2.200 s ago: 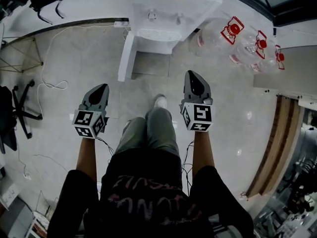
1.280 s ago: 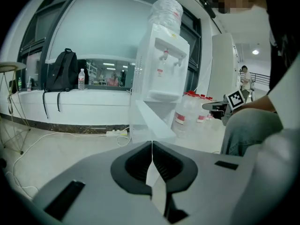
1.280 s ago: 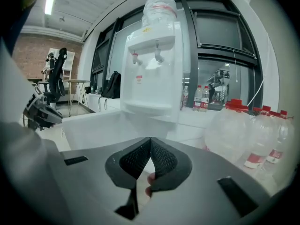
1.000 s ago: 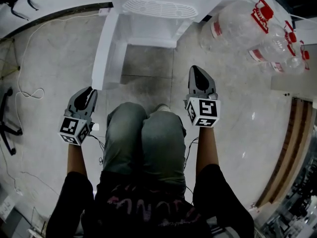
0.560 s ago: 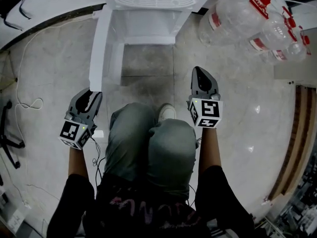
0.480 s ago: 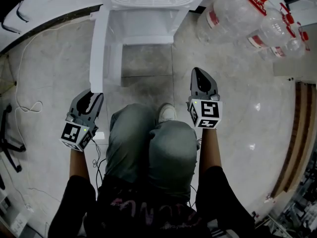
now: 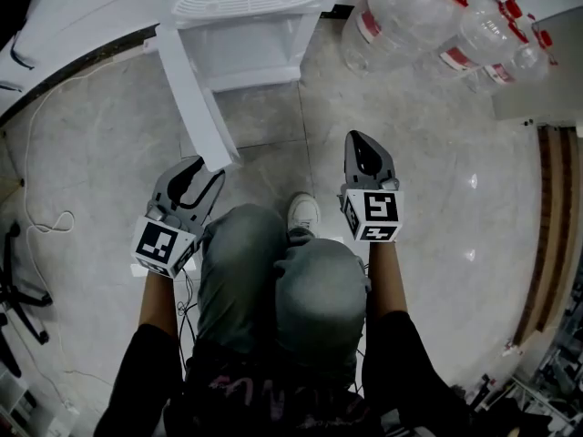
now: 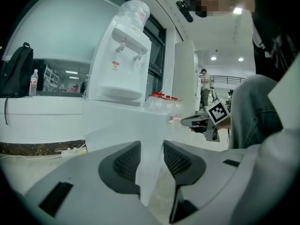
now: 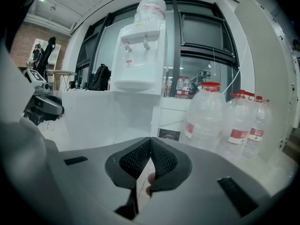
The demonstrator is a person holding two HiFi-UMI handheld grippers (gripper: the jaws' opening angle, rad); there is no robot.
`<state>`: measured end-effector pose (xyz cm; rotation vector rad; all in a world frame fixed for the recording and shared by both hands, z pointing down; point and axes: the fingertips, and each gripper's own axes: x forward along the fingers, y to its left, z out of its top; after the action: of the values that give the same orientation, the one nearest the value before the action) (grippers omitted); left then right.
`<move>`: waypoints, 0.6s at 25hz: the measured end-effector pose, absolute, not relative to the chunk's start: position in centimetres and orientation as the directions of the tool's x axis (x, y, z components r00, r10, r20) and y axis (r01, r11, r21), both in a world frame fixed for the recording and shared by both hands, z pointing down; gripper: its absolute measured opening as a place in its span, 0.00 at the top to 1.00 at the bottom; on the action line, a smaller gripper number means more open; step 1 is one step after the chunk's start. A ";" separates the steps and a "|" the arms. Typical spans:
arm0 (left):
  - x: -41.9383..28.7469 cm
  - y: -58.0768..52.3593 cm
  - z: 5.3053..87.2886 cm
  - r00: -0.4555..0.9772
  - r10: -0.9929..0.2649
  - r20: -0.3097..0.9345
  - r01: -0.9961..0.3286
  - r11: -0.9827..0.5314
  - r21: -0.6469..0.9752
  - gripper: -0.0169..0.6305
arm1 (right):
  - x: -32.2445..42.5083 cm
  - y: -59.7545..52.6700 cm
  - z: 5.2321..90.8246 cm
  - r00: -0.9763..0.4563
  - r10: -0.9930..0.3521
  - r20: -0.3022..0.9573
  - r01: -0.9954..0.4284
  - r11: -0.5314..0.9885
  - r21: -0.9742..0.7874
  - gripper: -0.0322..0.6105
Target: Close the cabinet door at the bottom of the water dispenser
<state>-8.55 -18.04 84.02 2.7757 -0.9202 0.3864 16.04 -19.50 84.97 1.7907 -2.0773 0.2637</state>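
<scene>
While left gripper (image 7: 210, 173), jaws just opening, straddles cabinet door (image 7: 195, 98), right gripper (image 7: 363, 140) is clenched.

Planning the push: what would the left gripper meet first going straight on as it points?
The open cabinet door: its free edge stands between the left gripper's fingers, which have just been opening. Straight on, it would likely slide deeper between them; whether it touches is unclear.

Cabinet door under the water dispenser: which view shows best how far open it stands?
The head view. From above, the cabinet door shows full length, swung out toward the left gripper. The left gripper view shows only its edge between jaws that have just been opening; the right gripper view shows it faintly, white against white.
</scene>
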 end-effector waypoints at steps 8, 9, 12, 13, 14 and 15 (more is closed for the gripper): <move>-3.0 -19.5 84.1 0.810 -0.519 0.272 -0.555 -0.828 0.073 0.75 | 18.5 -18.4 86.9 -0.094 -0.900 0.425 -0.984 0.149 0.100 0.93; -2.4 -19.8 84.1 0.812 -0.516 0.272 -0.552 -0.831 0.072 0.76 | 18.7 -18.4 87.1 -0.093 -0.900 0.426 -0.984 0.148 0.098 0.93; -0.8 -21.2 84.3 0.814 -0.512 0.274 -0.545 -0.837 0.054 0.85 | 19.2 -18.7 87.5 -0.088 -0.900 0.426 -0.984 0.145 0.104 0.93; -0.2 -21.6 84.4 0.819 -0.506 0.269 -0.538 -0.841 0.056 0.86 | 19.4 -18.8 87.7 -0.088 -0.900 0.428 -0.984 0.145 0.103 0.93; 0.3 -22.0 84.4 0.826 -0.496 0.266 -0.527 -0.848 0.057 0.86 | 19.6 -18.9 87.9 -0.090 -0.899 0.429 -0.984 0.146 0.100 0.93; 1.0 -22.4 84.5 0.833 -0.485 0.265 -0.515 -0.856 0.052 0.86 | 19.8 -19.0 88.2 -0.091 -0.898 0.430 -0.984 0.146 0.098 0.93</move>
<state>0.97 -22.37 84.47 2.8908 -0.7919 0.3687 19.78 -19.02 88.15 1.8022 -2.0433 0.3034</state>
